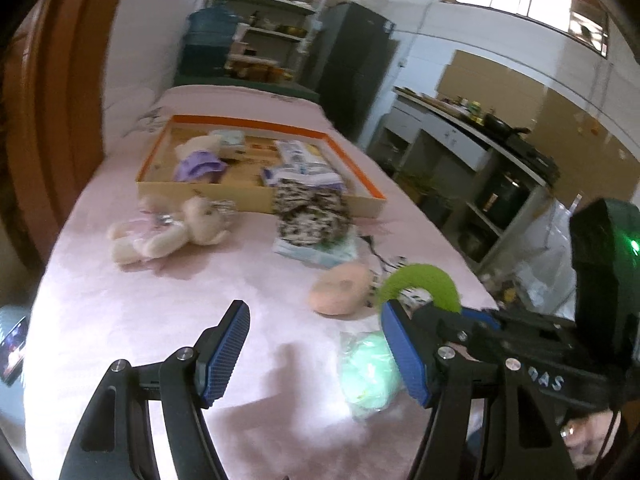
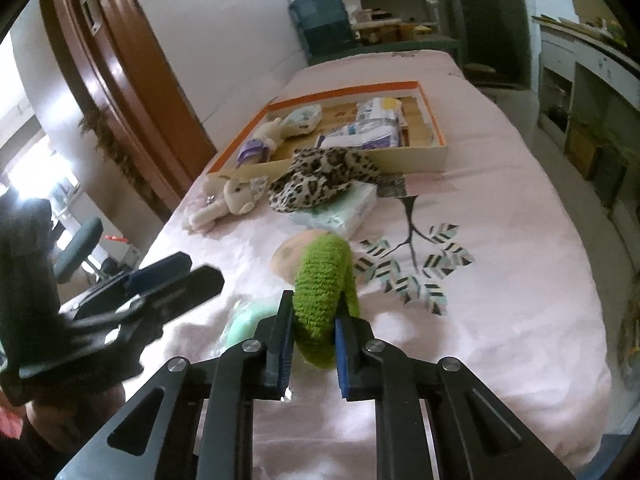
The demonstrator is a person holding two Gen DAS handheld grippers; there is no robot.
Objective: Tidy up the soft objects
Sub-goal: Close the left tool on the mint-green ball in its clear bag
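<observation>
My right gripper (image 2: 311,320) is shut on a green fuzzy ring-shaped soft toy (image 2: 323,280), held above the pink bedspread; the toy also shows in the left wrist view (image 1: 420,284). My left gripper (image 1: 314,350) is open and empty above the bed, with a mint-green soft item in plastic (image 1: 370,372) beside its right finger. A peach round soft item (image 1: 340,288) lies just beyond. A cream teddy bear in pink (image 1: 168,228) and a leopard-print cloth (image 1: 312,212) on a white pack lie before the orange-rimmed box (image 1: 256,196), which holds a bear in purple (image 1: 200,158) and folded packs.
The bed (image 2: 500,300) has a leaf print to the right. A brown wooden headboard (image 2: 120,80) is on the left. Shelves, a dark fridge (image 1: 356,68) and a kitchen counter stand beyond the bed. An office chair (image 2: 78,248) is at the left.
</observation>
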